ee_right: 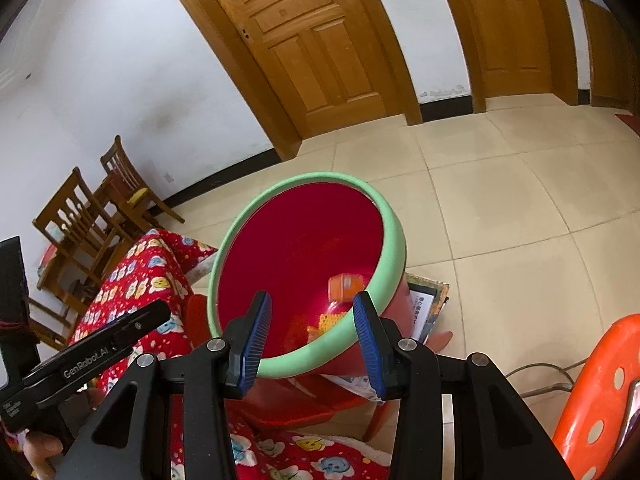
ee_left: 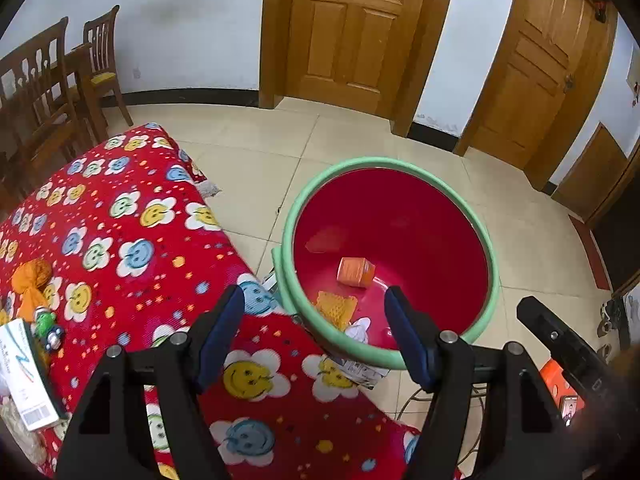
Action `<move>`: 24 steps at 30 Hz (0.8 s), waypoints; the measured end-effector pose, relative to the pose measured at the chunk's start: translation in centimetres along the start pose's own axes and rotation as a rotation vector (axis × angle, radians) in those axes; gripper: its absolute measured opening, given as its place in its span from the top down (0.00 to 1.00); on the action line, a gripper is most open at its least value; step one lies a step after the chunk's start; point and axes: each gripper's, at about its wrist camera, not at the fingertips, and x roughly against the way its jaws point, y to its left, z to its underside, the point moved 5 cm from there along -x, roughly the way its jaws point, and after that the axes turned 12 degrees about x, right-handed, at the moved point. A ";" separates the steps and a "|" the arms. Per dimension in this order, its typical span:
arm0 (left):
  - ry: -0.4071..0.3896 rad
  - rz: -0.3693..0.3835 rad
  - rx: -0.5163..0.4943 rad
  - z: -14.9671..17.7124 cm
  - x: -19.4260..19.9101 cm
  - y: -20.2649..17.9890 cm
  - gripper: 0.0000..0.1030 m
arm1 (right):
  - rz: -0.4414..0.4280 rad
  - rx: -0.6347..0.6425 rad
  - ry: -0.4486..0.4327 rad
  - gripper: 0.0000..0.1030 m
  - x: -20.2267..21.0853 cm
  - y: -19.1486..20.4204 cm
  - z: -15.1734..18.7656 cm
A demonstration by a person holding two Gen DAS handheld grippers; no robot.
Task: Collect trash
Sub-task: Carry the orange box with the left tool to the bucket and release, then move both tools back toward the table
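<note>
Trash [ee_left: 355,273] beyond parted tongs [ee_left: 316,320] — binned.

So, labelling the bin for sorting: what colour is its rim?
Mint green rim around a red inside; clearest in the left wrist view.

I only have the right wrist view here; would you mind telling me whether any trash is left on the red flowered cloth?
Observer: Yes. In the left wrist view an orange crumpled wrapper lies on the cloth at its far left.
Operator: Anything beside it?
Observer: A small green toy-like item and a white carton with a barcode lie just nearer the camera.
Operator: Is the left hand-held gripper carrying anything?
Observer: No, the left hand-held gripper is open and empty, over the cloth's edge beside the red bin.
</note>
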 end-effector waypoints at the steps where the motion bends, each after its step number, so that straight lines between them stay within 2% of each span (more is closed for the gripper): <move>1: -0.003 -0.002 0.004 0.1 0.3 0.2 0.30 | -0.004 0.002 0.000 0.58 0.1 0.1 0.0; 8: -0.017 -0.019 0.041 0.7 2.4 2.0 0.30 | -0.027 0.030 -0.006 0.57 0.9 1.6 0.1; 11: -0.033 -0.035 0.052 1.0 3.2 2.8 0.29 | -0.035 0.040 -0.009 0.53 1.2 2.3 0.3; 24: -0.058 -0.086 0.120 2.5 6.6 6.4 0.28 | -0.083 0.096 0.005 0.52 2.2 5.5 1.4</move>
